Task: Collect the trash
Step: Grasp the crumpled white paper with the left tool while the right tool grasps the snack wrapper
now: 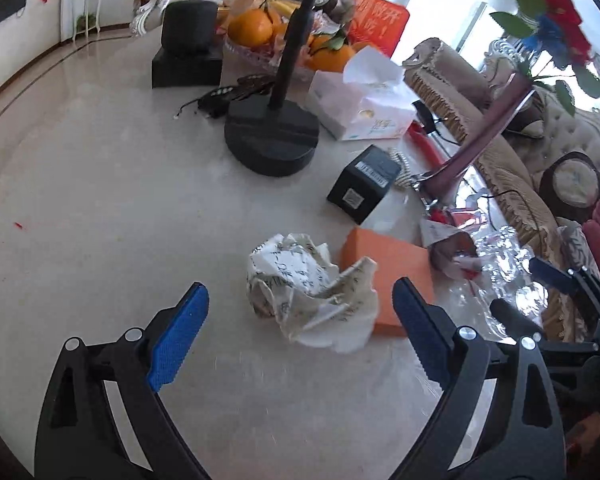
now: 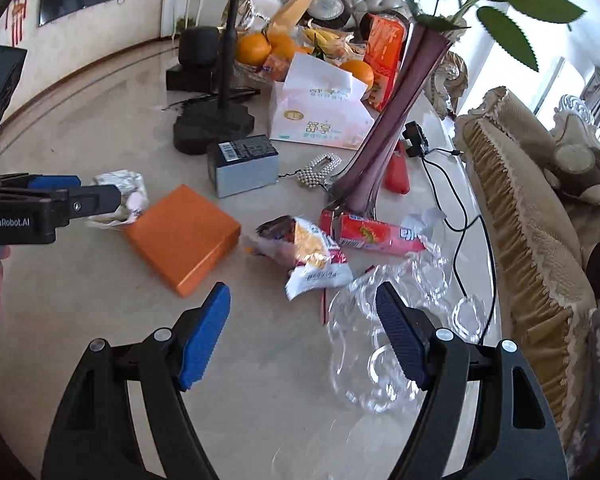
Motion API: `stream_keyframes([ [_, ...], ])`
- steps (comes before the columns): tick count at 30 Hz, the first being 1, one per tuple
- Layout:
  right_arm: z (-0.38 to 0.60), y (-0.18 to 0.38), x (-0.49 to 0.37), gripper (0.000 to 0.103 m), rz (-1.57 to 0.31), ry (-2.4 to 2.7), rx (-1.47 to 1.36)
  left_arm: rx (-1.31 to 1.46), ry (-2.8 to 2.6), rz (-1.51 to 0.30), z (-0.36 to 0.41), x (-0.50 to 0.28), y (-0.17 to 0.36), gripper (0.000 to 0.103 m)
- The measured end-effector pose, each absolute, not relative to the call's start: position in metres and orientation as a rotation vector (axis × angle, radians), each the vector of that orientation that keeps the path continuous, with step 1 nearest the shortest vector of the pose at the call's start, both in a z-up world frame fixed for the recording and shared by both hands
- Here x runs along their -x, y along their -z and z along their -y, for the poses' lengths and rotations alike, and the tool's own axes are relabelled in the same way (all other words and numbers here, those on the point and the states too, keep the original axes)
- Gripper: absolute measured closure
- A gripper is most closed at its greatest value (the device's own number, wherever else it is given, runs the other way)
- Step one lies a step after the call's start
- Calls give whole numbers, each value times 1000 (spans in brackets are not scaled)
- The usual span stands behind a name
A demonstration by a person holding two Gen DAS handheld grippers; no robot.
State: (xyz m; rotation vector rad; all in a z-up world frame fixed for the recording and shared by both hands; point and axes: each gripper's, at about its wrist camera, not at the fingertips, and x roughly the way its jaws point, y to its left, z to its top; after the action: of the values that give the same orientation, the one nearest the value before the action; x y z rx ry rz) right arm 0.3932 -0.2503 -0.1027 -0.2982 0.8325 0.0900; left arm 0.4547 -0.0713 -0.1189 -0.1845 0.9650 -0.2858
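Note:
A crumpled ball of printed paper (image 1: 308, 288) lies on the marble table just ahead of my open left gripper (image 1: 300, 328), between its blue pads. It also shows in the right wrist view (image 2: 120, 196), behind the left gripper (image 2: 60, 196). My right gripper (image 2: 302, 332) is open and empty above a clear plastic tray (image 2: 380, 340). A snack wrapper (image 2: 308, 256) and a red wrapper (image 2: 372, 236) lie ahead of it. The right gripper shows in the left wrist view (image 1: 556, 280) at the right edge.
An orange box (image 2: 180, 236) lies beside the paper ball. A dark small box (image 2: 242, 164), black stand base (image 1: 272, 136), tissue pack (image 2: 320, 116), purple vase (image 2: 384, 128), fruit bowl (image 1: 268, 36) and cable (image 2: 456, 200) crowd the back. A sofa (image 2: 532, 220) lines the right edge.

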Motion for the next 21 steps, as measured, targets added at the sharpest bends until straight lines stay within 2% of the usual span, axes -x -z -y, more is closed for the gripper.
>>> stream_keyframes([
  [18, 238, 133, -451, 32, -927, -91, 448, 108, 245, -1018, 72, -494, 142, 14],
  [19, 237, 134, -453, 32, -932, -96, 453, 104, 252, -1014, 72, -497, 142, 17],
  [20, 237, 136, -455, 33, -937, -101, 454, 101, 266, -1009, 71, -499, 142, 27],
  [21, 236, 140, -457, 35, -950, -106, 456, 89, 263, -1006, 71, -502, 141, 32],
])
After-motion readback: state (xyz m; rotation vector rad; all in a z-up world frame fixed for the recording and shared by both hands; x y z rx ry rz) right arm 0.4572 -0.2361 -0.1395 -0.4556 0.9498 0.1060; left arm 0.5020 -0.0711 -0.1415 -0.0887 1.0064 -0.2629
